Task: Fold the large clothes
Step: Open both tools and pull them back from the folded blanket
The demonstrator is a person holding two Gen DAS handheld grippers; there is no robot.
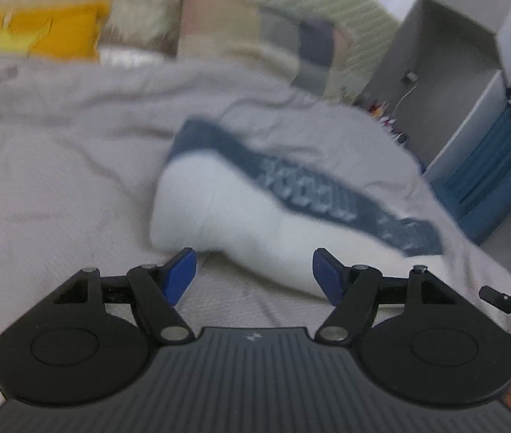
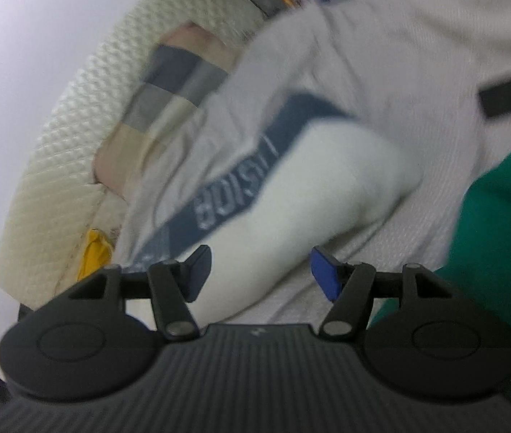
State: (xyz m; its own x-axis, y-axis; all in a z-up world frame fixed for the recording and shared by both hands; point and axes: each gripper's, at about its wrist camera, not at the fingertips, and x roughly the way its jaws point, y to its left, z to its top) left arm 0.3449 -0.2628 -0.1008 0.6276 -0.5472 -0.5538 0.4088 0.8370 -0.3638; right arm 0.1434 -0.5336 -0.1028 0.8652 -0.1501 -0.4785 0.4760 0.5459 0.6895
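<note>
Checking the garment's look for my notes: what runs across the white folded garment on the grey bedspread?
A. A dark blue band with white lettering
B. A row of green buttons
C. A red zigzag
A: the white garment carries a dark blue band printed with white letters.

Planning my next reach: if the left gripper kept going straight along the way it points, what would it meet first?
Probably the white garment with the blue lettered band, lying folded on the grey bed cover. The left gripper has open, empty jaws aimed at the garment's near white end. Blur makes the gap uncertain.

white garment [image 1: 219, 195] with blue band, grey bedspread [image 1: 57, 180]
</note>
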